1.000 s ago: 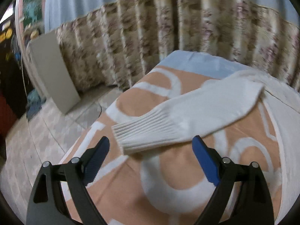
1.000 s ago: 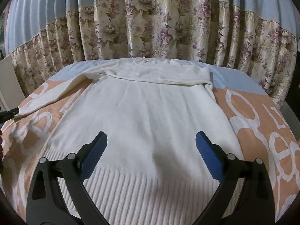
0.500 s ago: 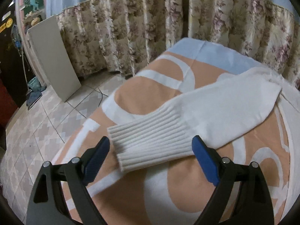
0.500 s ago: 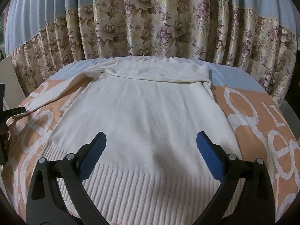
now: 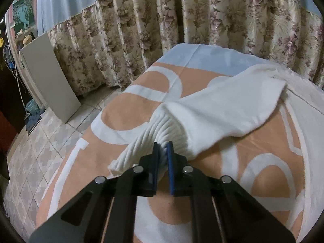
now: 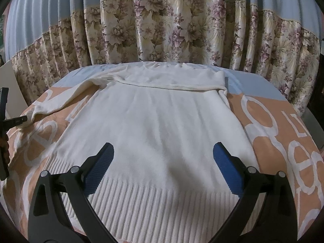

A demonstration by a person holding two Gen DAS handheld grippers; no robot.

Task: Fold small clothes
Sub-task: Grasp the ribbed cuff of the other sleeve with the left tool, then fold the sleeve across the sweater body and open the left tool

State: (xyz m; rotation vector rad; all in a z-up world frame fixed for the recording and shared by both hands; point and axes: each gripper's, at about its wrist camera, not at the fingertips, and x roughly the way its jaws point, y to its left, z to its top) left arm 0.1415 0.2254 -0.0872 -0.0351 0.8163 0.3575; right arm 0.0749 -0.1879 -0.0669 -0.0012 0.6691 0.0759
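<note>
Left wrist view: the left tongs (image 5: 162, 148) sit nearest the lens, their blue pads drawn almost together and clamped on the ribbed cuff (image 5: 160, 135) of the sweater's sleeve (image 5: 222, 111). The cuff bunches and rises off the cloth where it is pinched; its loose corner droops to the left of the pads. The tool points forward and slightly down along the sleeve. Beyond the grip, the sleeve runs away to the right, lying on the orange-and-white patterned cover (image 5: 131, 117) of the tabletop, and joins the sweater body at the far right edge. To the left, a tiled floor (image 5: 40, 145) and a pale board (image 5: 50, 79) leaning on the floral curtain (image 5: 202, 20).

Right wrist view: the right tongs (image 6: 163, 162) are spread wide, holding nothing, poised low over the ribbed hem (image 6: 162, 208) and aimed level toward the collar. The white sweater (image 6: 158, 125) lies flat, front centre on the cover (image 6: 283, 133), its top part folded down across the shoulders. Its one extended sleeve (image 6: 66, 99) reaches the left edge, where the other tool (image 6: 14, 120) meets its end. The curtain (image 6: 172, 30) hangs behind.
</note>
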